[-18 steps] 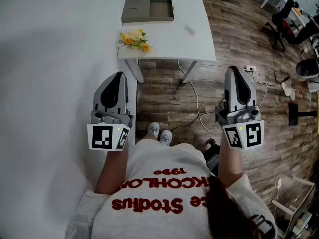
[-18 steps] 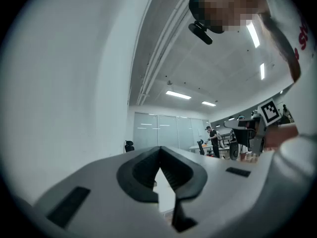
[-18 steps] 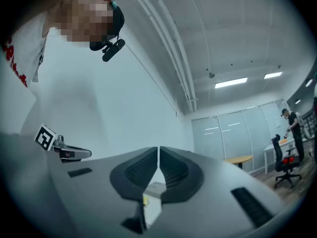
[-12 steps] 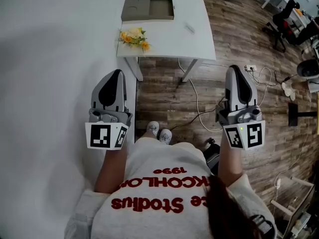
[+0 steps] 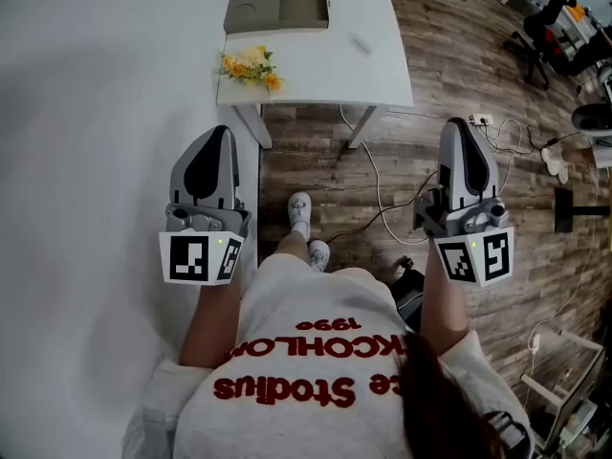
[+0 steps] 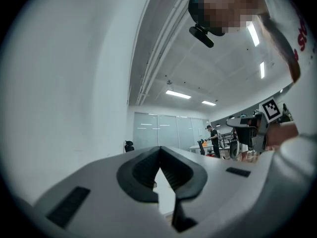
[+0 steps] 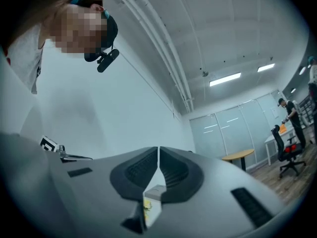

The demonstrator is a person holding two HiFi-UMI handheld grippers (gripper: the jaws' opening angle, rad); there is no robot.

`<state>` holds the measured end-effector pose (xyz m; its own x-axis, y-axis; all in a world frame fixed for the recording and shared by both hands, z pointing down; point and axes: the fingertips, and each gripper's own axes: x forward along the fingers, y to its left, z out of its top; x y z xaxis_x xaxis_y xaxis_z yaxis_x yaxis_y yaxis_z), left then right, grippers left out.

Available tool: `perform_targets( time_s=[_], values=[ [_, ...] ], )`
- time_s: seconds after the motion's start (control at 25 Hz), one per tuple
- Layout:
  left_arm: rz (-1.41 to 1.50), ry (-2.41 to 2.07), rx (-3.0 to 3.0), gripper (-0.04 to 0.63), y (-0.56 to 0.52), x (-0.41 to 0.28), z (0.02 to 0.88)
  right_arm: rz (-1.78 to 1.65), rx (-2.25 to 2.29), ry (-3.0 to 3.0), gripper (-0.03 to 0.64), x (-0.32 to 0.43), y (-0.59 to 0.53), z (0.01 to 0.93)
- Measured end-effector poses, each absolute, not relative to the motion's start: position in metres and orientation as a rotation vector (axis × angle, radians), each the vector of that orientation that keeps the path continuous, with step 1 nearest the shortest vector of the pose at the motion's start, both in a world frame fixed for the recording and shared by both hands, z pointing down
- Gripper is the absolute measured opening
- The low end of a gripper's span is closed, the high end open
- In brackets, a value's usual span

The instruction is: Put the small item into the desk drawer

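Left gripper (image 6: 159,151): jaws clenched, nothing between. Right gripper (image 7: 158,151): jaws clenched, nothing between. Both are well short of the white desk (image 5: 330,79). The small item (image 5: 360,44), too small to identify, lies there, right of the grey drawer box (image 5: 277,8).

An open-plan office: a white desk (image 5: 382,65) on wood-look flooring (image 5: 325,175), black swivel chairs (image 5: 547,38) right of the desk, glass partition walls (image 6: 168,130), long ceiling strip lights (image 6: 177,94).

I watch from a head camera looking steeply down over the person (image 5: 306,361), white table (image 5: 382,60) at top centre. Both gripper cameras ride close behind their jaws, tilted up at the ceiling (image 6: 213,58); the right one shares that table, lower centre.
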<state>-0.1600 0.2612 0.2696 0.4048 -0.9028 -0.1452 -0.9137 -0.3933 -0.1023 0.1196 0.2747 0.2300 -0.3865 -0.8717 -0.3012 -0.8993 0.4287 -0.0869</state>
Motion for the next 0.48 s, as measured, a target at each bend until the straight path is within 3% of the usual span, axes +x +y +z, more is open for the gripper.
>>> perform_targets(
  time_s=[0.48],
  values=[
    [0.137, 1.568, -2.531, 0.008, 0.147, -0.154, 0.257, 0.147, -1.562, 2.403, 0.014, 0.116, 0.176, 0.210]
  ],
)
